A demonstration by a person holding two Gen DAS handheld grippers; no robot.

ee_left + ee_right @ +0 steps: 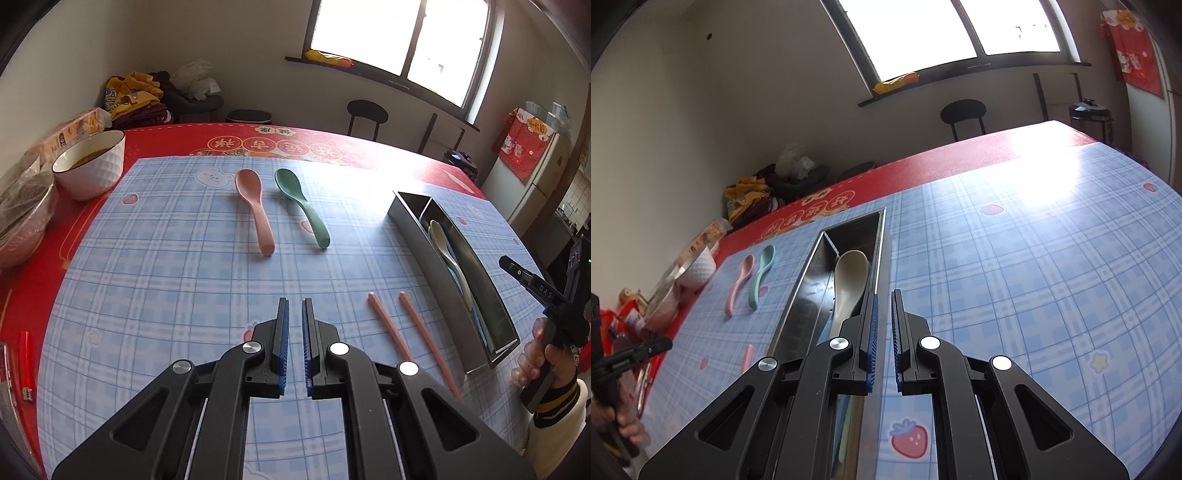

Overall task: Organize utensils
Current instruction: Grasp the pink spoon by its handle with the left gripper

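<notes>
A pink spoon (254,209) and a green spoon (302,205) lie side by side on the blue checked mat, ahead of my left gripper (294,306), whose jaws stand nearly closed and hold nothing. Two pink chopsticks (402,332) lie to its right. A long steel utensil box (458,280) with a divider holds a cream spoon (448,254) and pale utensils. In the right wrist view my right gripper (884,299), nearly closed and empty, hovers over the box's (812,291) right wall, near the cream spoon (849,284). The pink spoon (740,282) and green spoon (760,277) lie left of the box.
A white bowl (90,164) with brown liquid, a covered bowl (22,218) and a tissue box (74,133) stand at the table's left edge. A red lighter (25,365) lies at the near left. The red tablecloth (332,146) borders the mat. A stool (365,118) stands beyond the table.
</notes>
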